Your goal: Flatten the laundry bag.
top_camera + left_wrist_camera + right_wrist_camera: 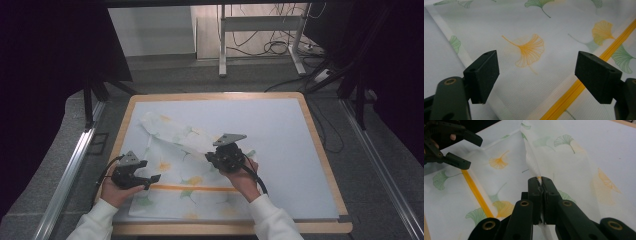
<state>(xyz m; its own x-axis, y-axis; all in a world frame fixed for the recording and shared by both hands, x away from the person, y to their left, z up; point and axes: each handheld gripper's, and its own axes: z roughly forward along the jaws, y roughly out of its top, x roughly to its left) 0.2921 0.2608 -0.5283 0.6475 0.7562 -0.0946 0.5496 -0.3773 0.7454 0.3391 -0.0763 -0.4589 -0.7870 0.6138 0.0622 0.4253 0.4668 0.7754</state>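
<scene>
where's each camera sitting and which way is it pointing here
High view: above the person's side, looking forward and down at the table; both hands and white sleeves show.
Left gripper view: on the left gripper, looking down between its open jaws at the ginkgo-print mesh bag.
Right gripper view: on the right gripper, whose jaws pinch a fold of the bag.
Shared: the bag's orange zipper shows in all three.

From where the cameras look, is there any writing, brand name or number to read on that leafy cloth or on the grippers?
None can be read.
The cloth bears only printed green and yellow fan-shaped leaves and a yellow stripe, no letters.
The left gripper and the right gripper are plain black, with no label showing.
The table carries no writing either.
</scene>
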